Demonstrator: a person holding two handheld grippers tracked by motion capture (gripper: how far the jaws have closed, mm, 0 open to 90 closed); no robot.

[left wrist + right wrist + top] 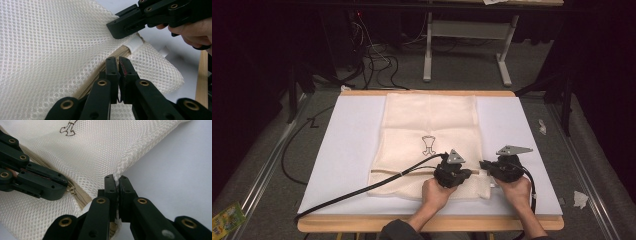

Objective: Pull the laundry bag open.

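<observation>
Nearest the person, two hands hold the grippers low over the front part of the table (352, 150). The left gripper (117, 65) has its jaws squeezed together at the zipper (117, 53) of a white mesh bag (429, 127). It looks like it pinches the little zipper pull, but the pull is hidden between the jaws, so I cannot be sure. The right gripper (117, 182) is closed tight on the mesh at the bag's edge, just beside the zipper's end, where a small white tab (134, 44) sits.

The bag lies flat in the middle of the table, on a pale sheet. The zipper runs across its near part, and a small dark drawing (427, 145) sits farther up. Beyond the table are the floor, some cables and a metal stand.

The job looks like sliding the zipper along. To do it well, the right gripper should keep hold of the edge and not let the mesh bunch up. The left gripper should pull straight along the zipper line, slow and low, away from the right one. If it tugs upward, the bag may lift or the pull may slip out.
</observation>
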